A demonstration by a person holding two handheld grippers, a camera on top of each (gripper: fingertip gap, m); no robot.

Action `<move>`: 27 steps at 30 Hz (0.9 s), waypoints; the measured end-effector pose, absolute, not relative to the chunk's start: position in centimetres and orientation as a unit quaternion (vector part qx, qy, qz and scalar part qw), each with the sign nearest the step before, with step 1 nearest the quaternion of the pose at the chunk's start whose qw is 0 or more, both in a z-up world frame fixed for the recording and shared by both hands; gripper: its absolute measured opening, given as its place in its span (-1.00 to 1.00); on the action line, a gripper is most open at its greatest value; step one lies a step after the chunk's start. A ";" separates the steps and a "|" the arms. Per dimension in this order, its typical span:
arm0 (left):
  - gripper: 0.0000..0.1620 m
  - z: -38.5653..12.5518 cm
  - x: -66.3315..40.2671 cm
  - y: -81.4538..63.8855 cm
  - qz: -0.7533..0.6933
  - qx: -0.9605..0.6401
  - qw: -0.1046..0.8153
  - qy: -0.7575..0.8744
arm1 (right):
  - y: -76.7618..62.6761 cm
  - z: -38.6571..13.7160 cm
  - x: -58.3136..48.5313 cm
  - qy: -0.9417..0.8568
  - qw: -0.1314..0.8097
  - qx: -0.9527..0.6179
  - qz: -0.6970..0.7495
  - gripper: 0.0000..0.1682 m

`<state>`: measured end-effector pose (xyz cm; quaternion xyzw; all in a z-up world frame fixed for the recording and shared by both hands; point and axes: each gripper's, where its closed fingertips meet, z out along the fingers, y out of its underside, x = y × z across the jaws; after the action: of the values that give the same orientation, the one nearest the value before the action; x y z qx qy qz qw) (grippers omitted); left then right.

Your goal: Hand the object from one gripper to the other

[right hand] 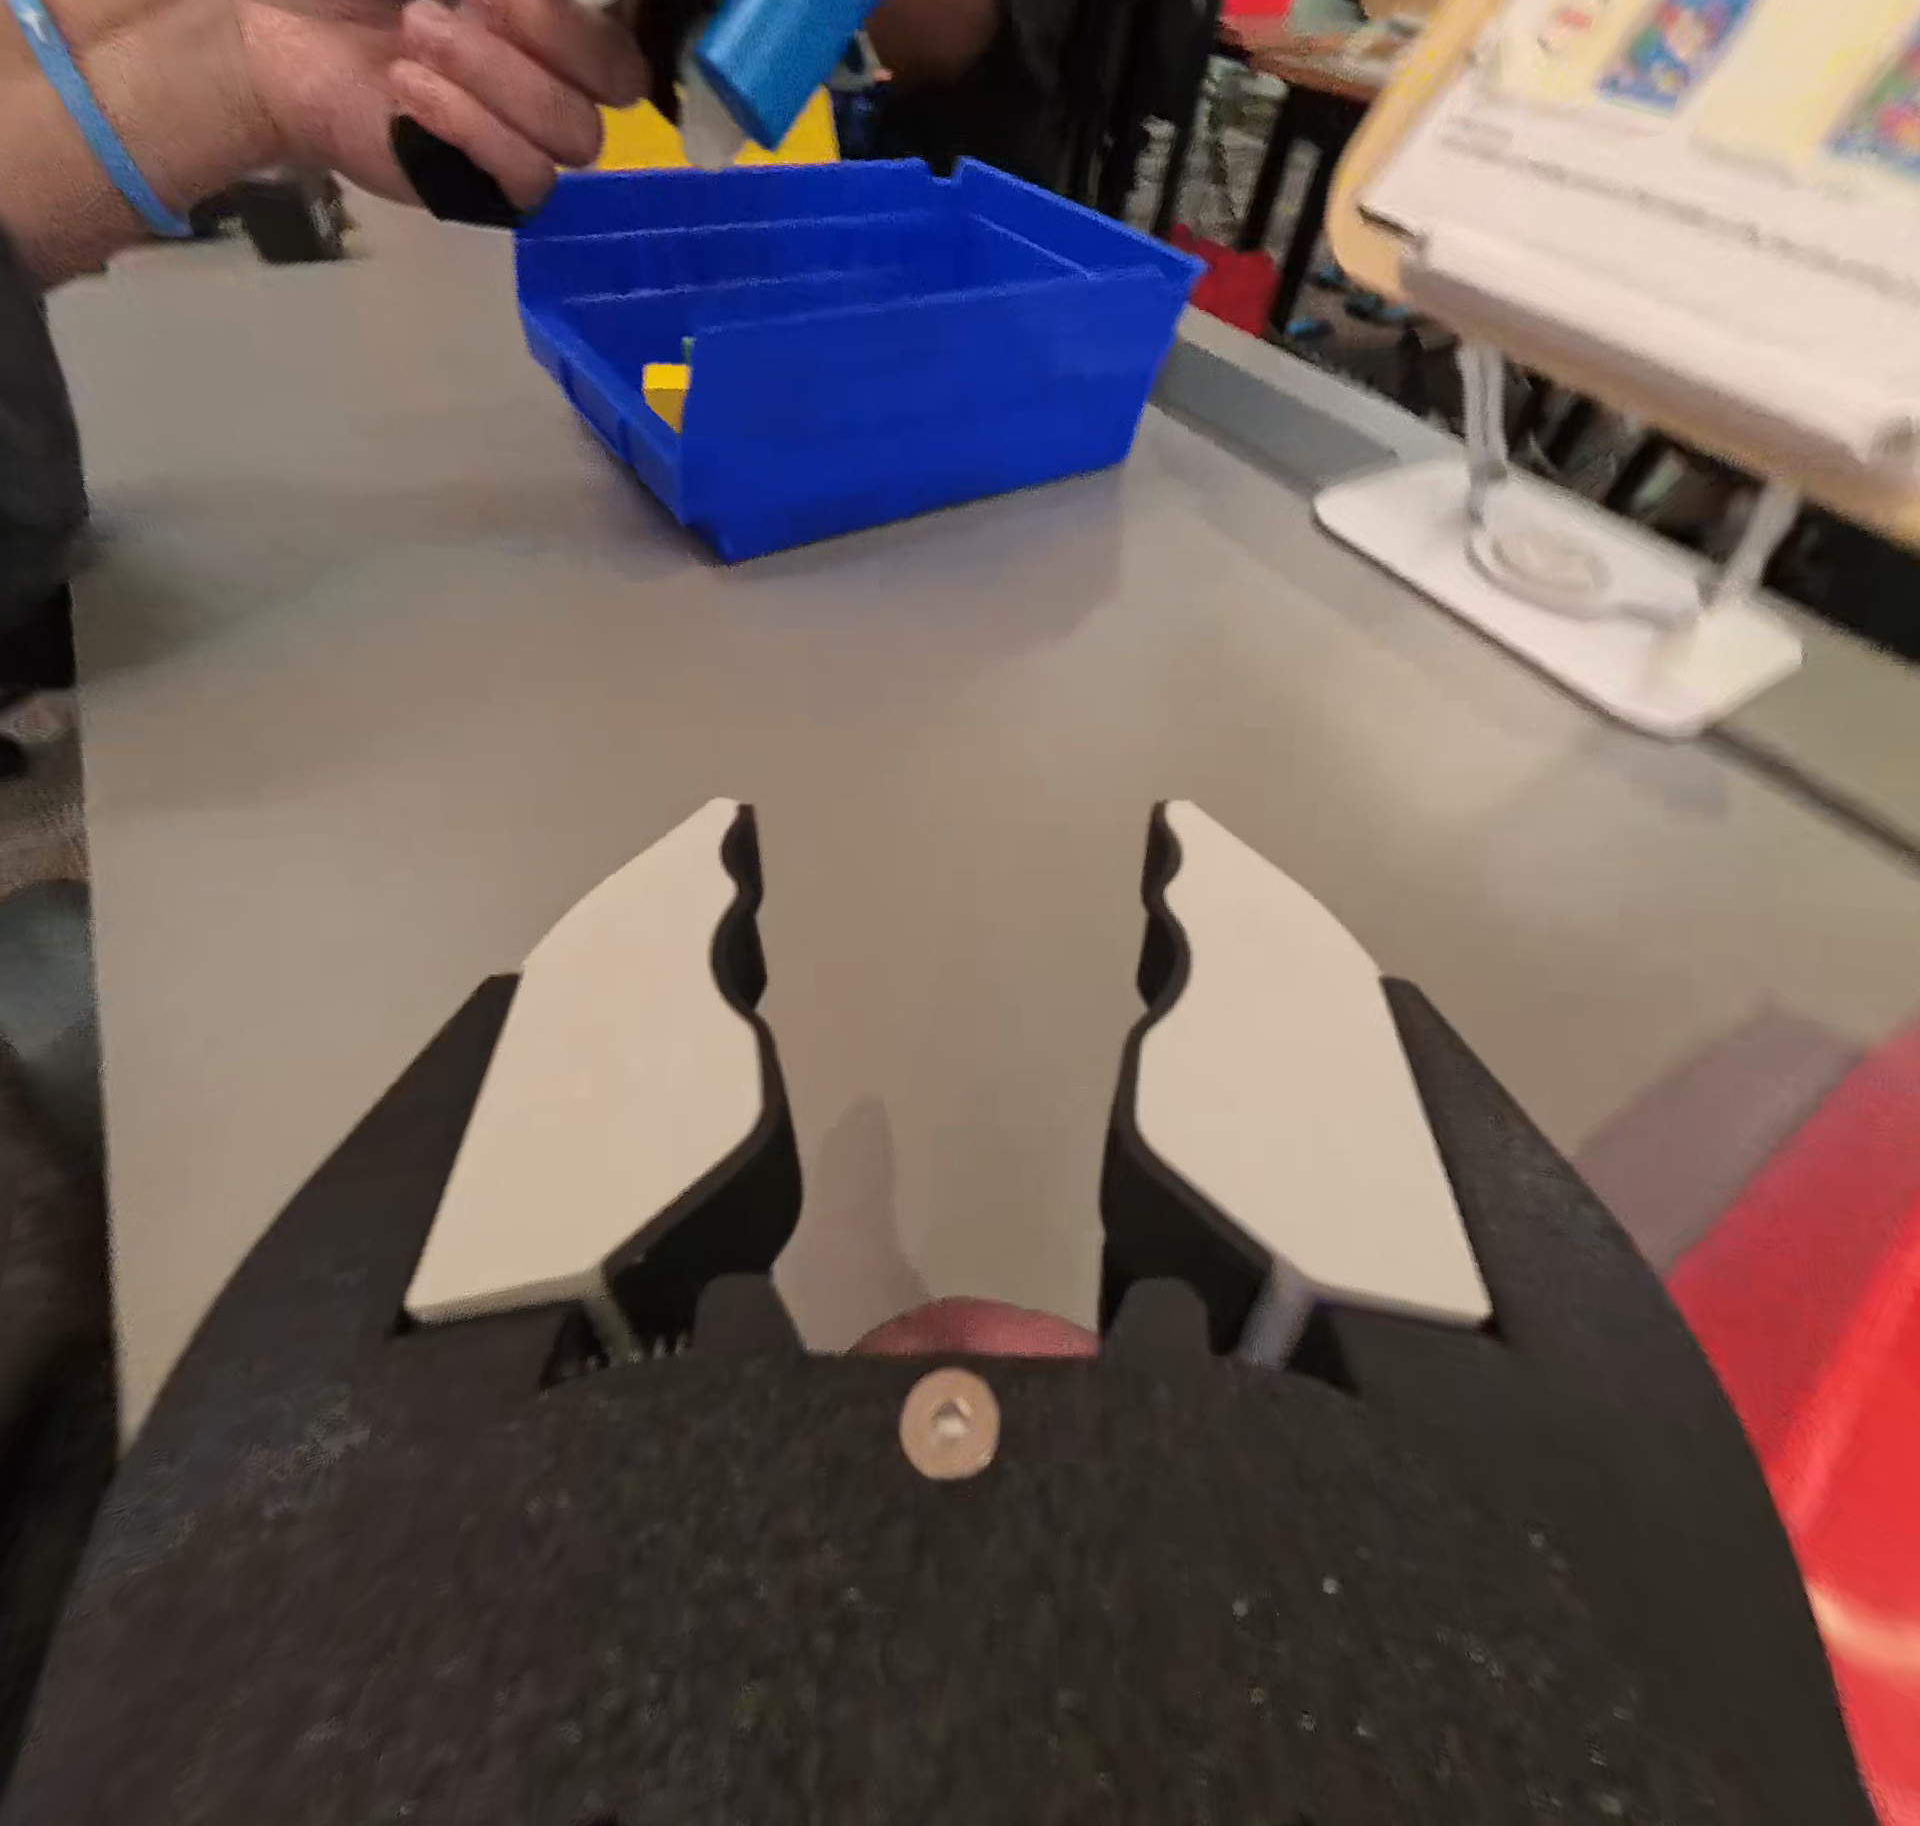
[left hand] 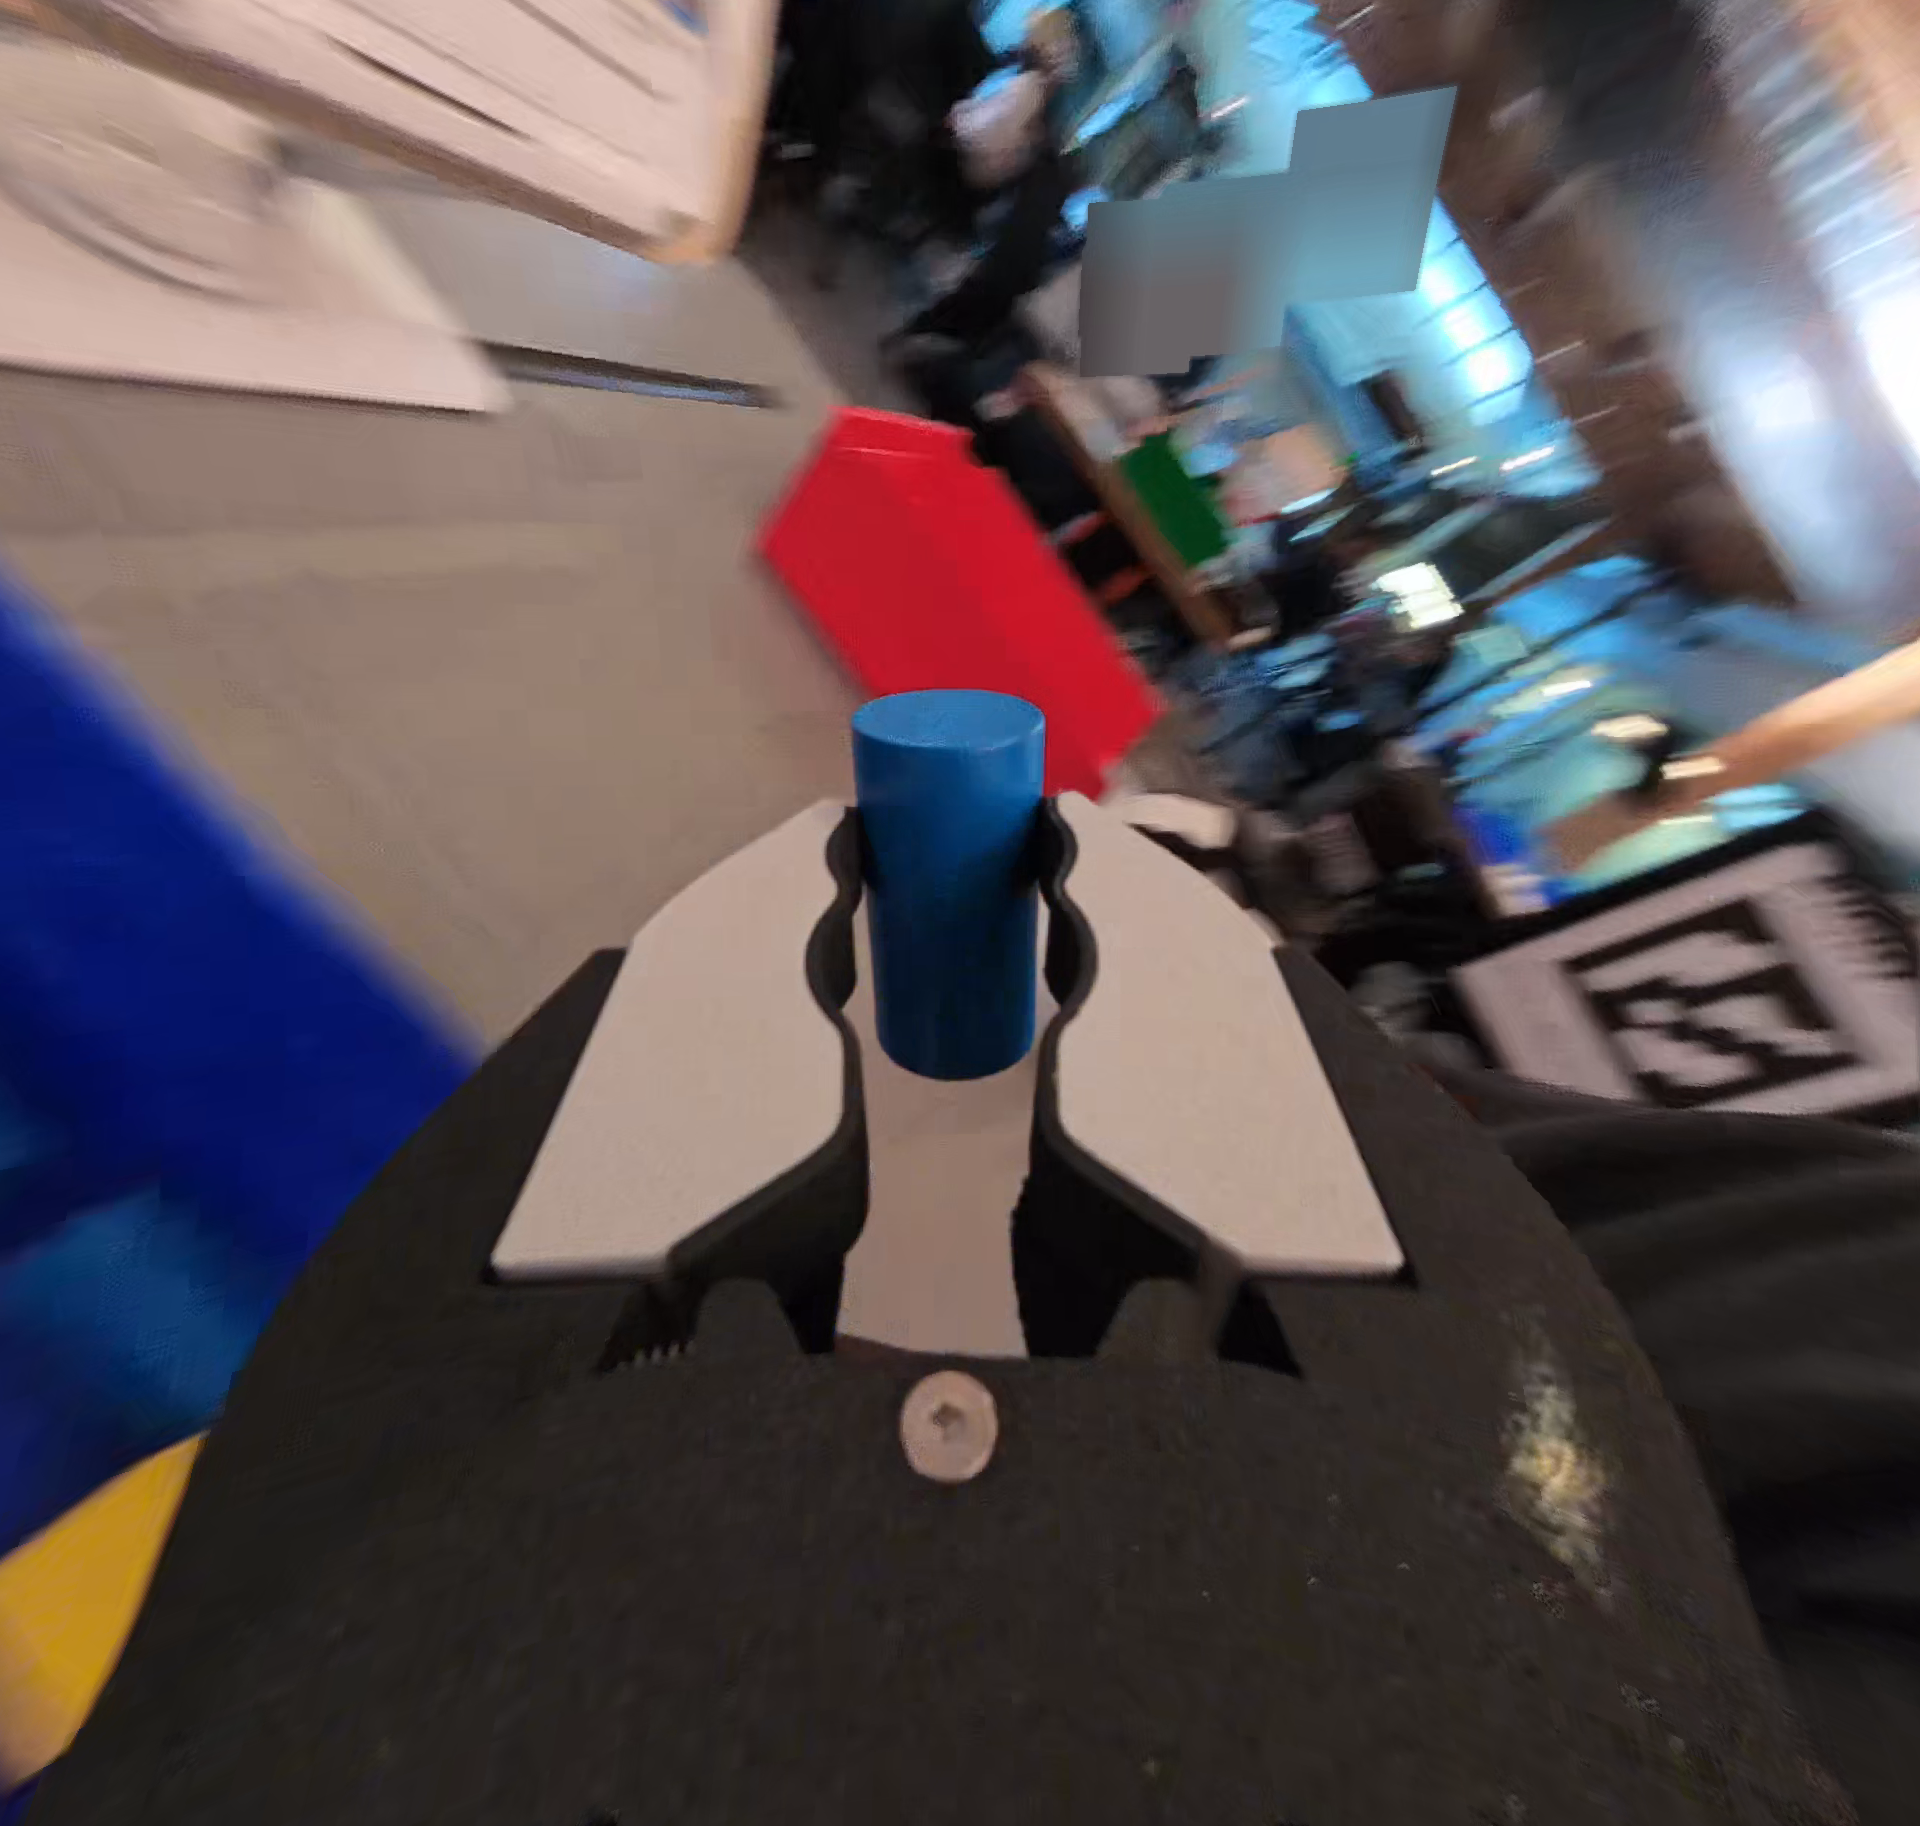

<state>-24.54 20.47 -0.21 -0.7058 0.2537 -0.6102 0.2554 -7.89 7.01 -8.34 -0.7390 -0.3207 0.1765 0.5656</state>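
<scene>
Bin [right hand: 894, 394] of blue plastic on your worktop [right hand: 416, 654] holds a yellow block [right hand: 665, 392]; your left hand-held gripper [left hand: 948, 841] clamps the blue cylinder [left hand: 951, 893], your right hand-held gripper [right hand: 948, 820] gapes empty.

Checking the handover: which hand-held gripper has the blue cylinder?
The left hand-held gripper: it is shut on the blue cylinder. The right hand-held gripper is open and empty above the table.

Blue cylinder [left hand: 951, 893]; blue bin [right hand: 862, 353]; red bin [left hand: 935, 592]; grey surface [right hand: 416, 737]; black-and-white marker tag [left hand: 1704, 987].
</scene>
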 end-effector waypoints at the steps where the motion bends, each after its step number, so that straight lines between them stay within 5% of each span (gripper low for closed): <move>1: -0.61 -0.1 -22.8 18.7 -0.640 -0.692 0.230 0.243 | 7.7 -7.8 -9.0 -0.350 0.571 -0.724 0.166 -0.10; 9: -0.60 -2.3 -14.8 9.6 -0.729 -0.649 0.060 0.211 | 9.1 -3.9 -16.5 -0.475 0.596 -0.614 0.204 -0.01; 25: -0.60 -3.9 -13.2 7.8 -0.756 -0.627 -0.004 0.188 | 8.6 -5.3 -15.6 -0.462 0.588 -0.622 0.235 -0.20; 27: -0.43 -3.3 -13.8 7.4 -0.758 -0.618 0.012 0.207 | 8.6 -5.0 -15.4 -0.452 0.586 -0.630 0.236 -0.20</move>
<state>-13.80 7.37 -3.32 -0.6184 0.2067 -0.7581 0.0118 -15.43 8.57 -5.02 -0.6297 -0.4518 0.2363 0.5861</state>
